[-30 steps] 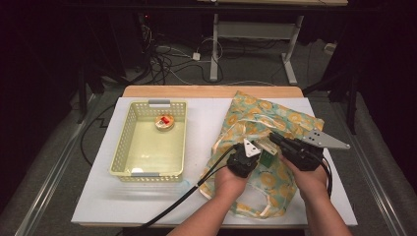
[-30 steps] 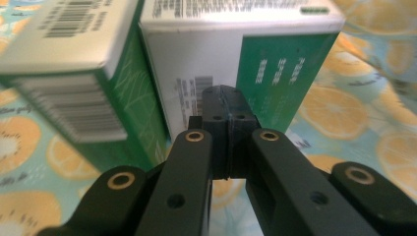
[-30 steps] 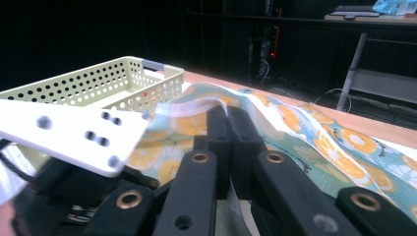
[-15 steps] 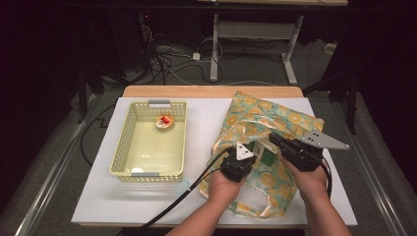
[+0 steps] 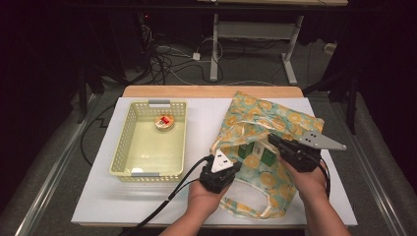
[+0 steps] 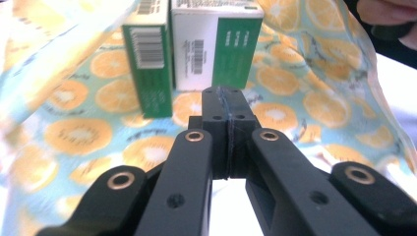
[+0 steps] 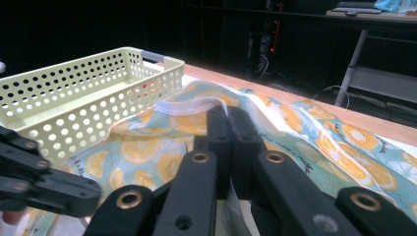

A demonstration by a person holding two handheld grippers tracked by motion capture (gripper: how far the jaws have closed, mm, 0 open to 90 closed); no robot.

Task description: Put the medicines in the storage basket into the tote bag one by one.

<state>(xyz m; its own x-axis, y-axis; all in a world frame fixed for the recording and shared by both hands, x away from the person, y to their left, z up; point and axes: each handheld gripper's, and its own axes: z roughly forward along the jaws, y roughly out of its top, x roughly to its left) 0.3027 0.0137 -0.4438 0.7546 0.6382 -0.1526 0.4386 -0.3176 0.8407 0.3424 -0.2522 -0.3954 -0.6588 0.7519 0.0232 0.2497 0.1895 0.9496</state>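
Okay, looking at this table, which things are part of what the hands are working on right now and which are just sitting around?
In the job:
- cloth bag with the orange-slice print
- two green boxes inside the bag
- left tongs, shut, at the bag's mouth
- right tongs, shut on the bag's white edge

Lying about:
- yellow basket
- small round tin in the basket

A fabric bag (image 5: 268,147) printed with orange slices on pale blue lies crumpled on the right half of the desk (image 5: 206,118), its white-edged mouth held open toward the near edge. Inside, two green-and-white boxes (image 6: 194,46) stand upright side by side, barcodes facing the opening. One handle loop trails near the desk's front edge.
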